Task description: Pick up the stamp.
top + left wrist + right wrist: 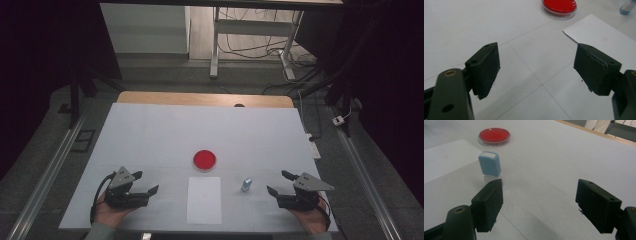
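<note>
Stamp (246, 184), small and blue-topped, is what we find nearest our right tongs (279, 183); it stands upright on the white worktop (150, 130), just to the right of a sheet of white paper (204, 199) and a little nearer to us than a round red dish (204, 160). In the right gripper view we see the stamp (490, 165) ahead of the left-hand jaw, its pale blue cap with a white label on top and a clear base below, apart from the jaw and touching nothing but the worktop (564, 155). The red dish (494, 135) lies farther off behind it, and a corner of the paper (446, 160) shows at the left.

Our right tongs (537, 202) are released: the two black jaws stand wide apart with bare worktop between them. Our left tongs (149, 183) are released as well, jaws spread with nothing in the gap. In the left gripper view these tongs (536, 68) look over the seams of the worktop (474, 25) toward the paper (604, 37), with the red dish (559, 7) at the top edge and a bit of the stamp (627, 7) in the far upper corner.

From above, both tongs rest low at the near edge of the worktop, one on each side of the paper, each held in a hand that comes in from the bottom. The left tongs are well apart from the stamp; the right ones are near it, pointing inward toward the paper.
</note>
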The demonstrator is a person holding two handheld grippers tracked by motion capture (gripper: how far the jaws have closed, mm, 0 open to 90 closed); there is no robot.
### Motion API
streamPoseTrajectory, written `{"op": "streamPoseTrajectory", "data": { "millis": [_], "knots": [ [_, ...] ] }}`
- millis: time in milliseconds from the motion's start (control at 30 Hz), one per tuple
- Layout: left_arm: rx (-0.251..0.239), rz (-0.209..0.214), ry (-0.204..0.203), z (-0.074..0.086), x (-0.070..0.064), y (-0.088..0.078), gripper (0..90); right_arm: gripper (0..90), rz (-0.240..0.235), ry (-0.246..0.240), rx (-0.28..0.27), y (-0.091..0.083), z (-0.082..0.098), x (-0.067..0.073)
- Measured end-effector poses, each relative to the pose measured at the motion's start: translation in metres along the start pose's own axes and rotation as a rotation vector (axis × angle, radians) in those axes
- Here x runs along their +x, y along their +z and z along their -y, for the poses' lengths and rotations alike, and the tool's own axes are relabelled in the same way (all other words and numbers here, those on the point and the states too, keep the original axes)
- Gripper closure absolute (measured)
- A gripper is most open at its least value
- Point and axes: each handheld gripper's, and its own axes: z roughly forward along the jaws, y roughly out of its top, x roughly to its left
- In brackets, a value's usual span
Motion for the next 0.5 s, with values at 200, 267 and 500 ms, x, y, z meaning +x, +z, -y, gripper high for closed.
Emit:
{"op": "streamPoseTrajectory", "data": {
  "millis": [200,267,500],
  "knots": [
    [-0.006,-0.002,-0.004,-0.0017,0.0035,-0.0001,21.2,22.9,-0.004,0.002,0.000,0.0004,0.0013,-0.0021],
    [-0.005,-0.004,-0.004,-0.0015,0.0053,0.0002,21.3,23.2,-0.003,0.007,-0.005,0.0003,0.0009,-0.0019],
    [-0.014,-0.011,-0.004,-0.0004,0.0069,-0.0014,21.2,24.5,-0.003,0.033,-0.018,-0.0020,0.0015,-0.0036]
  ]
}}
